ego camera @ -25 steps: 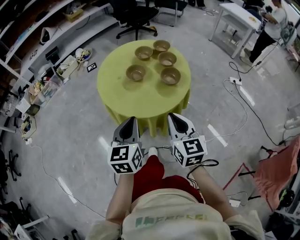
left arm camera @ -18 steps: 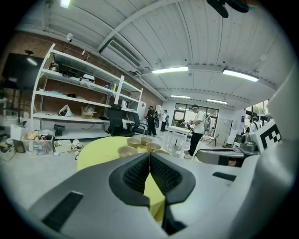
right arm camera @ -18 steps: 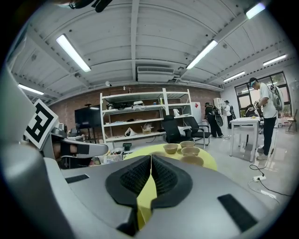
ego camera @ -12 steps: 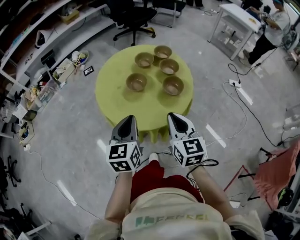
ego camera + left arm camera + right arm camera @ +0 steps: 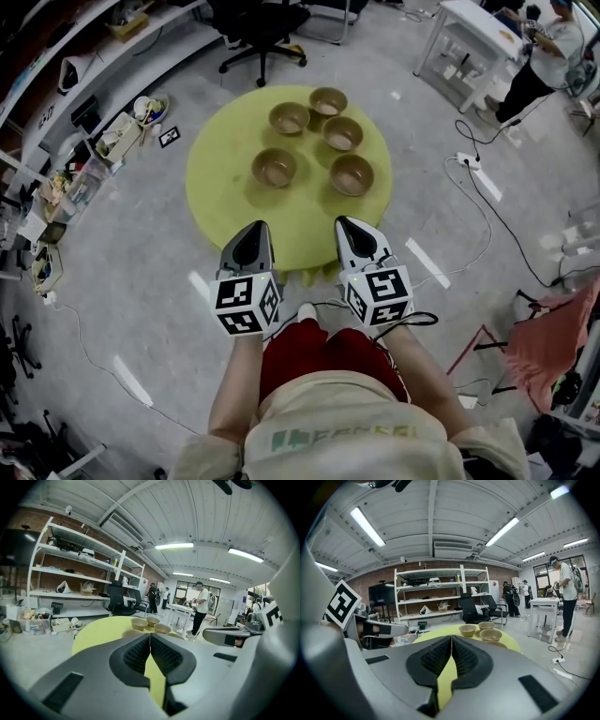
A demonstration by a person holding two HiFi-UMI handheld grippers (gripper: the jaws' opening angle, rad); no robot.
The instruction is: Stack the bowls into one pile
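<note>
The left hand-held gripper (image 5: 254, 230) and the right hand-held gripper (image 5: 348, 225) are held side by side, a little apart, in front of the torso on bare forearms (image 5: 234, 384), both pointing forward, each with its jaws pressed together.
</note>
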